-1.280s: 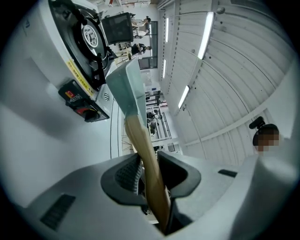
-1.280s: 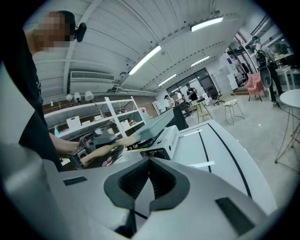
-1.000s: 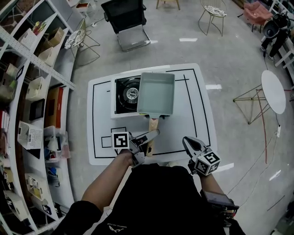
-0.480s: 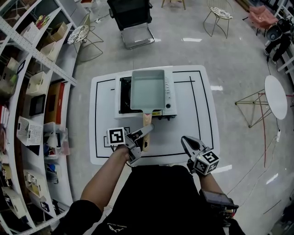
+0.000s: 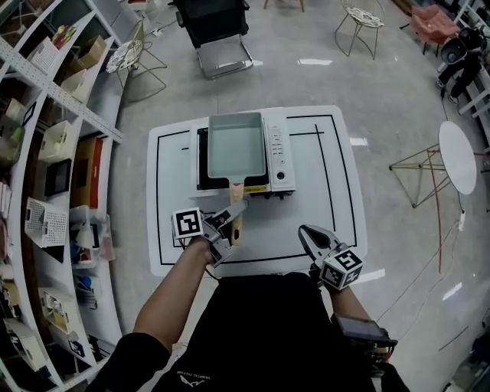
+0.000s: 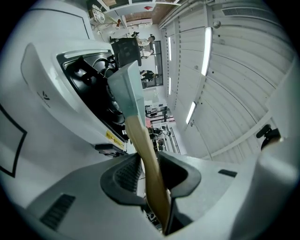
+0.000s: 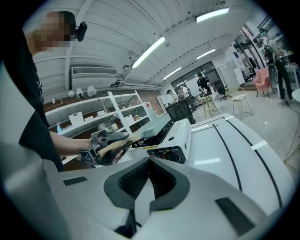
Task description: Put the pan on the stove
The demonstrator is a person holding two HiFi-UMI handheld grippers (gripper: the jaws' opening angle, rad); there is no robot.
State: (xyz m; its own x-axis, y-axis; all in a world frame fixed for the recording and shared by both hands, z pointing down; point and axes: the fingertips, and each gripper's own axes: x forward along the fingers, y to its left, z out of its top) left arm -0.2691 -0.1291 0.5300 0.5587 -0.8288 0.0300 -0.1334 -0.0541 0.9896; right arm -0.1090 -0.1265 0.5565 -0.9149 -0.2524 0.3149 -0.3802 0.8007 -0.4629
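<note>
The pale green rectangular pan point(image 5: 237, 145) hangs over the black burner of the white portable stove point(image 5: 277, 150) at the far side of the white table point(image 5: 329, 191). Whether its base touches the burner I cannot tell. My left gripper point(image 5: 230, 220) is shut on the pan's wooden handle point(image 5: 236, 205). In the left gripper view the handle point(image 6: 140, 140) runs between the pads up to the pan point(image 6: 126, 84), beside the stove point(image 6: 89, 89). My right gripper point(image 5: 308, 238) is shut on nothing, above the table's near right part. In its view the stove point(image 7: 176, 138) and pan point(image 7: 154, 125) lie ahead.
Shelves point(image 5: 46, 153) with boxes line the left side. A black chair point(image 5: 218, 34) stands beyond the table, with wire chairs point(image 5: 360, 23) farther back. A small round white table point(image 5: 458, 157) stands at the right. Black lines mark the tabletop.
The pan has moved left, from the stove's right part to over the burner, carried by my left gripper. The right gripper has hardly moved.
</note>
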